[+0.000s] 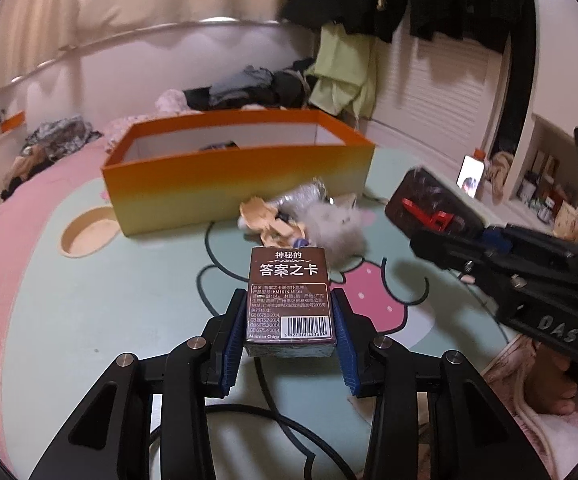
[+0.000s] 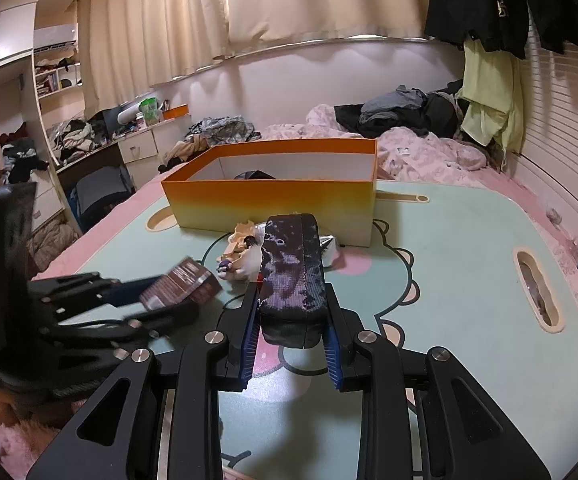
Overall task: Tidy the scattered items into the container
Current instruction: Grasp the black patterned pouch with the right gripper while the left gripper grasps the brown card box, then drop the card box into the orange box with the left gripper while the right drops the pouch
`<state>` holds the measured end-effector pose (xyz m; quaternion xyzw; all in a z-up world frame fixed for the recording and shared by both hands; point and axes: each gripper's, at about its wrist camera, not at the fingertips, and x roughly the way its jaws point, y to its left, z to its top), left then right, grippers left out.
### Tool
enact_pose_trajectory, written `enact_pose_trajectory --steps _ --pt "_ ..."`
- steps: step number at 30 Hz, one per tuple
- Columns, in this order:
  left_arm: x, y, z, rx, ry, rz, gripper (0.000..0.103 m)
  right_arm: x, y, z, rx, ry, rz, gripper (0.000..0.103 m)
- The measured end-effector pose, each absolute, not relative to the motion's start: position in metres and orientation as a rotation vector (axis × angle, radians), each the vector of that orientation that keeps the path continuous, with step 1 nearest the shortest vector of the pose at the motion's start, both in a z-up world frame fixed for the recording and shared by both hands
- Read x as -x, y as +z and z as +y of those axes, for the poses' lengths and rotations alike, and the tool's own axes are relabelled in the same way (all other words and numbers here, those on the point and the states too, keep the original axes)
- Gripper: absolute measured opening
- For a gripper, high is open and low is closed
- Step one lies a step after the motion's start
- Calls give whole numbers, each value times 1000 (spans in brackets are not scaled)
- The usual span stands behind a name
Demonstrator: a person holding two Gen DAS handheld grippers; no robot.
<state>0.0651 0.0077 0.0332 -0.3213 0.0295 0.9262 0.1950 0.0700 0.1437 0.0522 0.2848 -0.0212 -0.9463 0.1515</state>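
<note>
Left gripper (image 1: 289, 344) angled downward clamping card box (image 1: 287, 292), apparently lifted

left wrist: low, near, facing orange box (image 1: 237, 176) | right wrist: likewise — both share box, probably mat (image 2: 469, 272)

black left gripper (image 1: 289, 320); blue ribbed pads (image 1: 231, 350); silver screws

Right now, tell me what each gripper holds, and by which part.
Left gripper: brown card box, clamped on its two long sides near the barcode end. Right gripper: dark zip pouch, pinched at its near end.
</note>
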Motion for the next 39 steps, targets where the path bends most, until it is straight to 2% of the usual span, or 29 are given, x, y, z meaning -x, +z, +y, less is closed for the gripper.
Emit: enact_pose_trajectory --steps 10,15,19,31,33,34,35,36,37,38,39 --pt "-49 72 -10 818 2643 49 39 -56 64 135 -806 -2751 27 29" --pt "-17 100 -29 785 2678 -39 39 -31 86 124 -779 -2764 69 29" --pt "18 116 -34 794 2718 -9 39 -5 103 113 -743 -2779 127 29" --pt "82 99 -32 945 2725 -1 39 65 98 109 -889 -2784 129 29" --pt "84 95 -31 970 2717 -10 46 70 96 111 -903 -2799 115 30" --pt "84 93 -32 982 2730 -18 66 72 95 113 -919 -2808 102 36" --pt "83 92 -34 974 2747 -27 77 73 94 115 -931 -2811 85 44" --pt "79 92 -36 948 2760 -37 78 72 95 117 -931 -2813 62 51" --pt "75 93 -37 927 2765 -39 78 70 97 118 -921 -2817 47 67" --pt "73 93 -38 919 2768 -35 78 66 99 120 -888 -2841 41 77" --pt "70 94 -39 915 2770 -29 79 61 102 120 -848 -2868 47 78"
